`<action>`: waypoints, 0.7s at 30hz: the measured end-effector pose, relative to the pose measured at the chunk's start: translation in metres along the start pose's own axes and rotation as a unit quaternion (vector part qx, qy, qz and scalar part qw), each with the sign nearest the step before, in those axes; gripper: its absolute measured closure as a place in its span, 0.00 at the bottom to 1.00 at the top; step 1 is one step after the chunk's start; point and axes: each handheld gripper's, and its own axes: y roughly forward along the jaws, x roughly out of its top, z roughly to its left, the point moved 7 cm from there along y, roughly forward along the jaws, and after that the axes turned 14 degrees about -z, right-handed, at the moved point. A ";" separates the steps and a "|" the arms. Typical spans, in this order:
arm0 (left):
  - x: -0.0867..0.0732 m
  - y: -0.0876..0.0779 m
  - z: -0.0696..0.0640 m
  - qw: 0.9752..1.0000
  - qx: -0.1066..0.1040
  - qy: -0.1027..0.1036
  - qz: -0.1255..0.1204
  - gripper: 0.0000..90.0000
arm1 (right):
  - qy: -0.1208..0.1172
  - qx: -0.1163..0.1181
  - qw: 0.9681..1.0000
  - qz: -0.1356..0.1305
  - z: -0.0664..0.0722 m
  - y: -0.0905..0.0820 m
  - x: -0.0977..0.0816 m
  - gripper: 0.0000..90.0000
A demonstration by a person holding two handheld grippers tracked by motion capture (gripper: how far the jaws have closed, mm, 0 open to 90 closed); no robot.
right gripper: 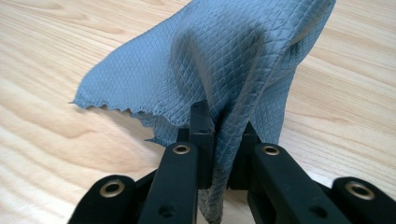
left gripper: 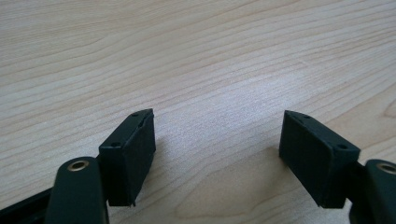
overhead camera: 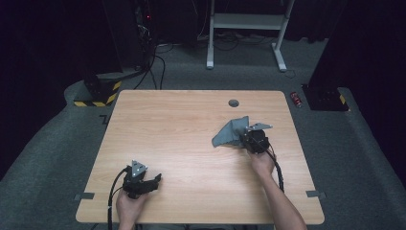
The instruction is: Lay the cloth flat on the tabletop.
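Black jaws at the bottom of the right gripper view pinch a fold of the grey cloth: our right gripper is closed down tight on the fabric, with the quilted weave bunched between the two pads and a strip hanging below them. In the high view the right gripper sits over the right half of the table, and the cloth fans out to its left, part of it lifted and the far hem resting on the wood.

We judge the step in hand to be lifting the cloth off the table by this pinched fold. To do it well, we keep the pinch firm and raise it straight and slowly, so the trailing hem peels off the wood rather than dragging. The grip holds a gathered ridge rather than a clean corner, so the cloth will likely hang unevenly; if we mean to spread or fold it, the second hand will need to find an edge.

Our left gripper waits near the front left edge, well apart from the cloth. In the left gripper view its jaws stand wide open, with nothing but bare wood between them.

Nothing on the tabletop blocks the lift. A cable grommet lies beyond the cloth, and a red can lies on the floor past the right corner.
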 end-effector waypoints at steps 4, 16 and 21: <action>0.000 0.000 0.000 1.000 0.000 0.000 0.000 0.30 | -0.004 0.016 1.000 -0.008 0.009 -0.005 0.004 0.93; 0.000 0.000 0.000 1.000 0.000 -0.002 0.000 0.30 | -0.004 0.066 0.998 -0.019 0.045 -0.021 0.000 0.93; 0.000 0.000 0.000 1.000 0.000 -0.002 0.000 0.30 | -0.005 0.080 0.996 -0.024 0.058 -0.029 0.000 0.93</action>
